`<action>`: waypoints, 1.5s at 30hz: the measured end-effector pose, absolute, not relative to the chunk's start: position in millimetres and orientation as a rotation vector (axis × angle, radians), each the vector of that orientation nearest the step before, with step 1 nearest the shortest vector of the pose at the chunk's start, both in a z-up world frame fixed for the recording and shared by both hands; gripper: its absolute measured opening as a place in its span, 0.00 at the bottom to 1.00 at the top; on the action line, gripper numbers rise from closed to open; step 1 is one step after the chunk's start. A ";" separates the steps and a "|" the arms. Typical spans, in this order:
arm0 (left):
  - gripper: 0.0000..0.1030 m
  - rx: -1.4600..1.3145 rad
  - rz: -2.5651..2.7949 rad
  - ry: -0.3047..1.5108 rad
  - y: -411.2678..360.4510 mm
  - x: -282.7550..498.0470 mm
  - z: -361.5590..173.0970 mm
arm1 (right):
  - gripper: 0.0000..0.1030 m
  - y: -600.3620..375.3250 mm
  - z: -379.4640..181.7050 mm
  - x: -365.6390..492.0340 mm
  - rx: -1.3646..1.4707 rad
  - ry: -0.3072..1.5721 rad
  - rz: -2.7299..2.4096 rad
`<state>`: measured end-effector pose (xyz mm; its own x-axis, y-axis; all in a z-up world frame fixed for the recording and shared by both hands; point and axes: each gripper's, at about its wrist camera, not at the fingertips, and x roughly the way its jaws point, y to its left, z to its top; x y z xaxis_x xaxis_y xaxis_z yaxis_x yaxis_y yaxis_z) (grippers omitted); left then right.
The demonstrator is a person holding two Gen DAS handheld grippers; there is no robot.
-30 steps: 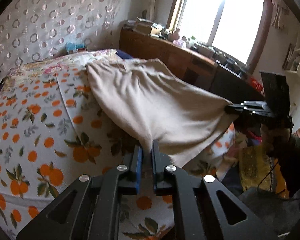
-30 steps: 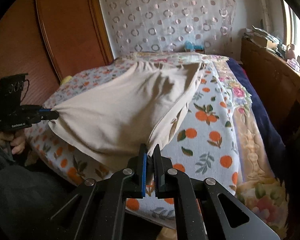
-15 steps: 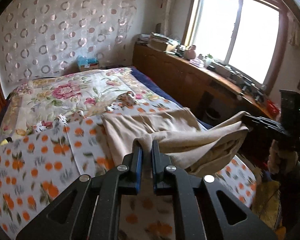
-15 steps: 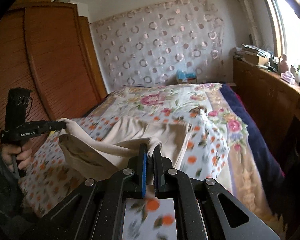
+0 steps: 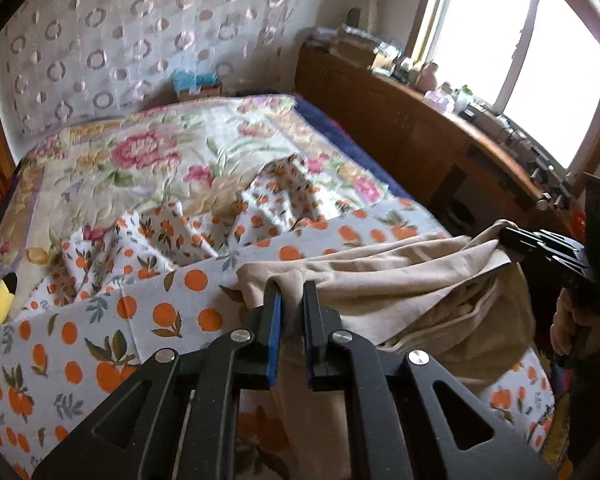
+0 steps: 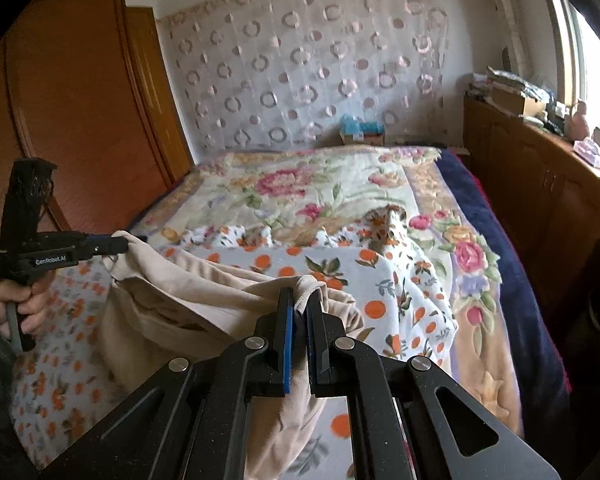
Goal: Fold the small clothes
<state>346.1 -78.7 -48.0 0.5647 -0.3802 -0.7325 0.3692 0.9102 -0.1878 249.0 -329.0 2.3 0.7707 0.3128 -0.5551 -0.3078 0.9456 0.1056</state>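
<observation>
where both tools (image 5: 290, 294) (image 6: 299, 300) pinch its corners, soft beige cloth (image 5: 400, 284), slack and creased over the orange-print sheet (image 5: 100, 340)

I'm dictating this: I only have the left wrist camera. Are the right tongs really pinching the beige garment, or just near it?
Observer: Pinching it. The right wrist view shows a fold of the beige garment clamped between the right tongs.
Operator: How do my left tongs look from the side?
Observer: The left tongs are shut on a bunched corner.
Operator: Anything behind them?
Observer: A wooden wardrobe.
</observation>
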 end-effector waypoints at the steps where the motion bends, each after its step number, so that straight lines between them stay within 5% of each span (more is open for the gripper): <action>1: 0.11 -0.020 -0.444 0.889 -78.4 350.3 -53.6 | 0.05 -327.4 -0.1 255.3 0.004 0.619 0.332; 3: 0.16 -0.021 -0.453 0.918 -76.4 354.2 -60.0 | 0.09 -324.5 -2.9 269.2 -0.003 0.653 0.323; 6: 0.42 -0.008 -0.453 0.891 -70.5 347.6 -58.4 | 0.27 -319.9 2.9 279.5 -0.043 0.665 0.271; 8: 0.49 -0.014 -0.469 0.878 -62.6 337.2 -56.6 | 0.37 -321.7 12.1 272.2 -0.059 0.636 0.246; 10: 0.61 -0.008 -0.482 0.880 -60.0 331.3 -57.7 | 0.39 -322.0 18.6 264.5 -0.078 0.624 0.242; 27: 0.62 0.124 -0.498 0.899 -96.2 363.5 -80.7 | 0.40 -291.3 6.1 264.2 -0.241 0.736 0.392; 32: 0.62 0.089 -0.446 0.874 -90.7 386.2 -75.5 | 0.06 -305.8 22.7 281.4 -0.171 0.672 0.420; 45: 0.58 0.086 -0.352 0.872 -67.6 395.1 -84.2 | 0.05 -340.7 34.2 293.9 0.000 0.693 0.182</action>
<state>395.1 -67.6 -84.2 0.5894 -0.2674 -0.7623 0.3369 0.9390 -0.0689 293.9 -340.7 34.2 0.7541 0.1666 -0.6353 -0.1663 0.9842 0.0607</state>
